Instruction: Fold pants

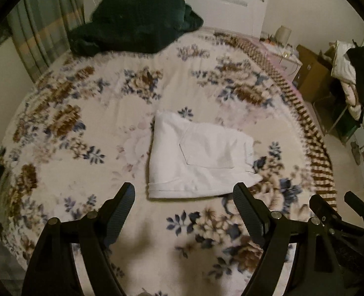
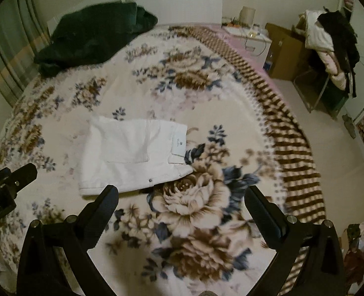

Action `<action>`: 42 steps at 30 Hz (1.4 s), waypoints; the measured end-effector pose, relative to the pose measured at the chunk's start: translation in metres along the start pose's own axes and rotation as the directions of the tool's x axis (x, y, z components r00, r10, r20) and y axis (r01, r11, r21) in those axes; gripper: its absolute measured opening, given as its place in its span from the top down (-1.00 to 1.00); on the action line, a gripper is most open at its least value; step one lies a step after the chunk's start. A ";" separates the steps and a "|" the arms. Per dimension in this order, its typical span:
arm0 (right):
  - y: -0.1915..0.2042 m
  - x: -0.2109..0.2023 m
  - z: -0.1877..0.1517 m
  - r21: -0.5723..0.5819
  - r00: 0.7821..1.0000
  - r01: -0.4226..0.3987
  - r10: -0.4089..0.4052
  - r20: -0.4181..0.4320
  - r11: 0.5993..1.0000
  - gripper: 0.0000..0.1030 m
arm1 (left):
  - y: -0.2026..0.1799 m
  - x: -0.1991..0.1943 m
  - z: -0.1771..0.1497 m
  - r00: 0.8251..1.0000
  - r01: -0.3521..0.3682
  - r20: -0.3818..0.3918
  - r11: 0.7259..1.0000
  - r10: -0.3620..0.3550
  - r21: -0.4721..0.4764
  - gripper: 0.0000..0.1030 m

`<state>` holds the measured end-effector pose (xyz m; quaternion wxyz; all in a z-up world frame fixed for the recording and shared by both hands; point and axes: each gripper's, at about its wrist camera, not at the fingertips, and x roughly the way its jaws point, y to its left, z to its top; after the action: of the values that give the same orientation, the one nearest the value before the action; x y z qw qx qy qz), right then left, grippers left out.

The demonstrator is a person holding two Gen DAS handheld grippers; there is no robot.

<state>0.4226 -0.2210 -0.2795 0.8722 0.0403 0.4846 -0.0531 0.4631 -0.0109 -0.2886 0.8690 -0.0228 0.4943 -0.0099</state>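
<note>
Both tongs hang above a bed, spread wide with nothing between their pads.

From the left wrist view, the left tongs (image 1: 183,192) frame the near edge of one pair of white pants (image 1: 196,157), which lies folded into a compact bundle near the middle of the bed (image 1: 83,128), a back pocket facing up. The pads do not touch the cloth. A cream blanket printed with brown and blue flowers covers the bed, with a brown striped border along its right edge. One dark green blanket (image 1: 135,24) is heaped at the head of the bed, against a white headboard. Striped curtains (image 1: 41,27) hang at the left. At the right stand one cardboard box (image 1: 310,71) and a rack piled with white and black clothes (image 1: 352,74). Part of the right tongs shows at the lower right edge.

From the right wrist view, the right tongs (image 2: 182,194) are released over a large printed rose, and the folded pants (image 2: 130,153) lie just beyond the left finger, waistband label toward the right. The green blanket (image 2: 93,37), box (image 2: 285,51) and clothes rack (image 2: 330,42) appear again, with a white nightstand (image 2: 251,37) carrying a lamp.
</note>
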 end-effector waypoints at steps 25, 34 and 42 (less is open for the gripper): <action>-0.024 -0.406 -0.030 -0.078 0.964 -0.021 0.041 0.262 0.997 -1.00 | -0.021 -0.314 -0.052 0.974 -0.057 0.222 0.998 0.057 -0.004 -0.57; -0.017 -0.462 -0.045 -0.070 0.959 -0.034 0.052 0.277 0.997 -1.00 | -0.015 -0.345 -0.068 0.977 -0.058 0.209 0.998 0.054 0.013 -0.57; -0.016 -0.466 -0.042 -0.078 0.965 -0.042 0.061 0.257 0.996 -1.00 | -0.014 -0.354 -0.070 0.974 -0.046 0.222 0.999 0.047 -0.007 -0.86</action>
<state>0.1405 -0.2068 0.0935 0.9300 0.0142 0.3669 -0.0178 0.2218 -0.0129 -0.0193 0.9187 -0.0131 0.3945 0.0137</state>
